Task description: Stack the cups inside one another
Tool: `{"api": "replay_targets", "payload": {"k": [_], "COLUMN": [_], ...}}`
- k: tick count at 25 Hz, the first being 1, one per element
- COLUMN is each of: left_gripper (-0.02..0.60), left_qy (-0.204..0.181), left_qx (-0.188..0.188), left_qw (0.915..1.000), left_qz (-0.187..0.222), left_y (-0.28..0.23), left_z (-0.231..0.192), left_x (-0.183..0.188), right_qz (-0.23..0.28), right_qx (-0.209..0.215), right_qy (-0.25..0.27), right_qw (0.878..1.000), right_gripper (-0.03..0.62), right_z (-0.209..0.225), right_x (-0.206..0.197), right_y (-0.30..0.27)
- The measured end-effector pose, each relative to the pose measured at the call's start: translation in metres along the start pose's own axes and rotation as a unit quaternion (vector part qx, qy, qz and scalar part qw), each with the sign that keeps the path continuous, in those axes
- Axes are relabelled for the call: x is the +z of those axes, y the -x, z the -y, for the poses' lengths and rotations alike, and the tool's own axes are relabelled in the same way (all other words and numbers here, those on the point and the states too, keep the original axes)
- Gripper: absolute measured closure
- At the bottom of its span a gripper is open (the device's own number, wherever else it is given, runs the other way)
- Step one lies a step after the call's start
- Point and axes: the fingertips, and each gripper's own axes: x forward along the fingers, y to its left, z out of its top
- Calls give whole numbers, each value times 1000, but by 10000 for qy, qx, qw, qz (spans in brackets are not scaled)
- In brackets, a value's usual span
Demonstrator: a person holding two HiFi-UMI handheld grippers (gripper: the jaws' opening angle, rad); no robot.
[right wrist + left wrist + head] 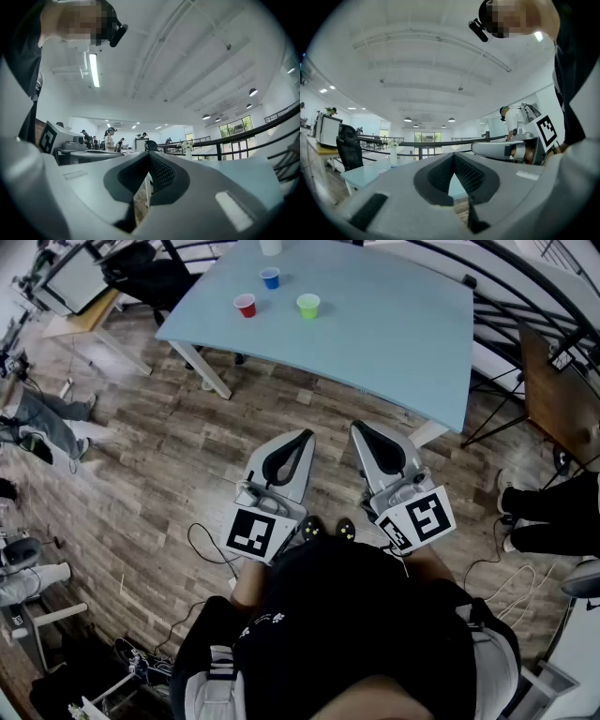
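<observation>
Both grippers held level at the waist, cups apart on the tabletop beyond

Close against the person's dark torso, the left gripper [305, 435] and right gripper [359, 426] sit side by side over the wooden floor [169, 465]. Their marker cubes are nearest the body, and their noses point level toward the tabletop [394, 324], angling slightly toward each other. In each gripper view the fingers are pressed together at the tip with nothing between them, the left pair [466, 173] and the right pair [161, 173] alike. Well beyond them, near the tabletop's left corner, three cups stand upright and apart: the red cup [246, 305] closest to the left edge, the green cup [308, 306] to its right, and the blue cup [270, 277] farther back between them.
</observation>
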Motion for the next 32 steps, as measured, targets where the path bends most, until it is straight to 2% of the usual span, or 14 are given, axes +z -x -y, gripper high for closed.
{"api": "replay_targets", "payload": {"k": [15, 32], "left_gripper": [588, 588], "left_qy": [6, 68], "left_qx": [93, 67], "left_qw": [9999, 9999], "left_qz": [40, 125], "left_y": [18, 43], "left_z": [-18, -60], "left_x": [-1, -1], "right_qz": [39, -101], "right_qx": [-73, -73], "right_qy": [-180, 13], "right_qw": [9998, 9999], "right_gripper": [582, 582], "right_z": [-12, -40], "right_x": [-3, -10], "right_y": [-11, -48]}}
